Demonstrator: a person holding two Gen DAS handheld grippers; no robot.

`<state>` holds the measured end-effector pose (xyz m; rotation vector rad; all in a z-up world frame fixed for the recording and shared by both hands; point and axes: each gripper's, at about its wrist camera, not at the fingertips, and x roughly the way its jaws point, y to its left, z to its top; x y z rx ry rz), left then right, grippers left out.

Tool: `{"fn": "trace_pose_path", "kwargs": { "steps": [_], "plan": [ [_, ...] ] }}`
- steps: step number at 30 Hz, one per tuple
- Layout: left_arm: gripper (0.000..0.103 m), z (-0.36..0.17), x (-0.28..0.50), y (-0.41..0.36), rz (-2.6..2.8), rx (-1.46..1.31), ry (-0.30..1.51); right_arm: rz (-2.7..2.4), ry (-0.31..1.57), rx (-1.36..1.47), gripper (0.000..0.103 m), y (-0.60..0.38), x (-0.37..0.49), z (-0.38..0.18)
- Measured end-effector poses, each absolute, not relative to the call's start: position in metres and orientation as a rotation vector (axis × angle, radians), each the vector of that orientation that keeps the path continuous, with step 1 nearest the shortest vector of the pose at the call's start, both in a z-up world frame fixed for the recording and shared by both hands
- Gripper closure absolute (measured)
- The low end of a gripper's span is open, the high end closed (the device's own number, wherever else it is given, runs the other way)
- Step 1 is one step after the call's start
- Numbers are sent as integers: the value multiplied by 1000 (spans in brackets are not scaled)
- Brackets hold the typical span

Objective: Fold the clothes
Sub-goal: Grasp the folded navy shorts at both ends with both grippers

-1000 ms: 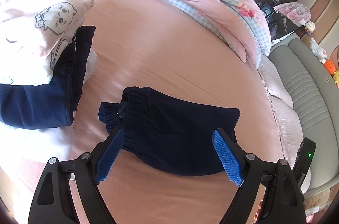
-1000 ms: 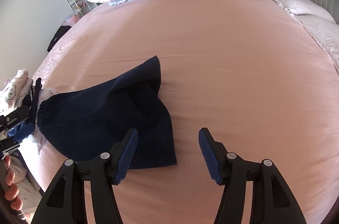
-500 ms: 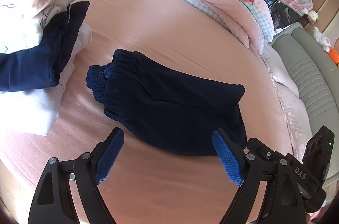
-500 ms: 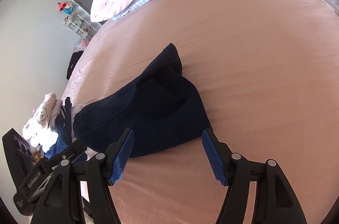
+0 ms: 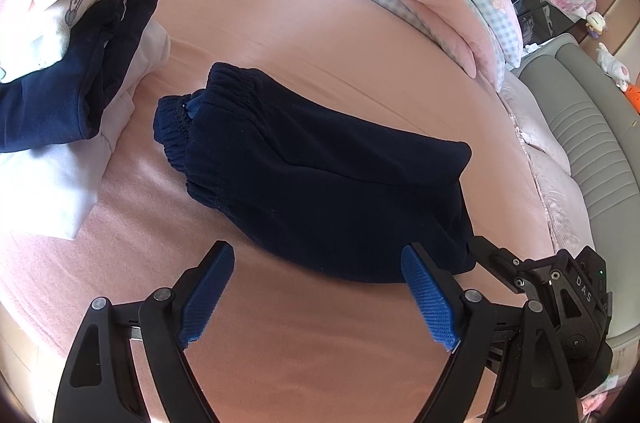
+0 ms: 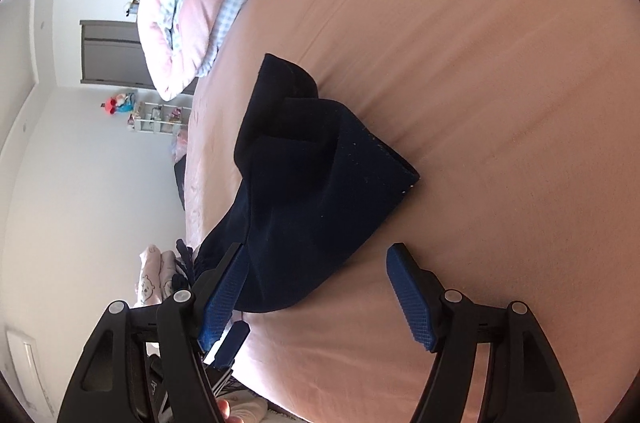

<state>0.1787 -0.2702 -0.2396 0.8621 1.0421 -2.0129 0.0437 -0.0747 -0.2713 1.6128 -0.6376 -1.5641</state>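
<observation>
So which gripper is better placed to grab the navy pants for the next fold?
Probably the right gripper: its opening jaws already straddle the near end of the navy pants, nothing pinched yet. The left gripper hangs open just short of the pants' edge, over bare pink sheet.

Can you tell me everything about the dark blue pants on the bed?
The pants are navy, soft and fleecy-looking, with a gathered elastic waistband. They lie folded over on the pink sheet, a bit rumpled, one corner sticking out flat. A pile of clothes sits beside the waistband end. Both grippers hover at the near edge with nothing gripped.
</observation>
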Motion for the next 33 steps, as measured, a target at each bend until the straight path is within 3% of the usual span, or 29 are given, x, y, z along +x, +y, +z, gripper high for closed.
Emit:
{"fn": "trace_pose_path", "kwargs": {
  "steps": [5, 13, 20, 33],
  "plan": [
    [17, -247, 185, -270, -2001, 872, 1102, -1599, -637, 1611, 29, -79, 47, -270],
    [17, -272, 198, -281, -2007, 746, 1417, -1600, -683, 1598, 27, -79, 42, -273],
    [17, -283, 205, -294, -2018, 561, 1560, -1608, -737, 1570, 27, -84, 38, -275],
    [17, -287, 190, -322, -1987, 494, 1645, -1597, -807, 1521, 26, -99, 30, -279]
  ]
}}
